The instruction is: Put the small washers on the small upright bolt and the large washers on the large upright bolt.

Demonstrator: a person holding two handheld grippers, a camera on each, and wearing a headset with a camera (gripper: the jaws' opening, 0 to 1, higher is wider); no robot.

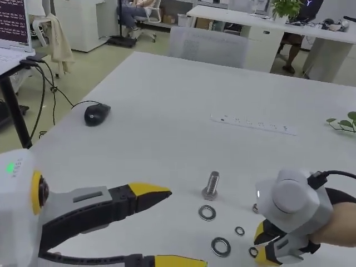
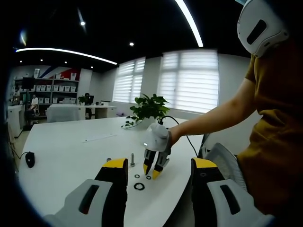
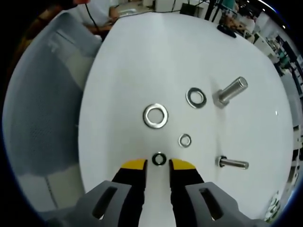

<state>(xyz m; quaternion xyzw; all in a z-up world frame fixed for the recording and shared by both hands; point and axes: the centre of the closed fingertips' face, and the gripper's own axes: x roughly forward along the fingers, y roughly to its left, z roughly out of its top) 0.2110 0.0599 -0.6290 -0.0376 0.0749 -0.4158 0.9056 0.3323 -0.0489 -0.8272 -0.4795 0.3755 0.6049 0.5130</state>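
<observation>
The large upright bolt (image 1: 211, 185) (image 3: 230, 91) stands mid-table. The small bolt (image 3: 233, 163) (image 1: 255, 208) stands to its right, half hidden in the head view behind my right gripper. Two large washers (image 1: 207, 212) (image 1: 221, 246) lie flat in front of the large bolt, also seen as large washers (image 3: 196, 97) (image 3: 155, 116). One small washer (image 1: 240, 230) (image 3: 185, 140) lies between them and the small bolt. My right gripper (image 3: 158, 165) (image 1: 260, 247) is down at the table, jaws slightly apart, with another small washer (image 3: 159, 159) lying between its tips. My left gripper (image 1: 186, 227) (image 2: 159, 165) hovers open and empty to the left.
A white power strip (image 1: 253, 124) lies farther back on the table, and a black mouse (image 1: 97, 114) sits at the left. Plant leaves (image 1: 345, 123) reach in at the right edge. The table's near edge (image 3: 90, 156) runs close behind the washers.
</observation>
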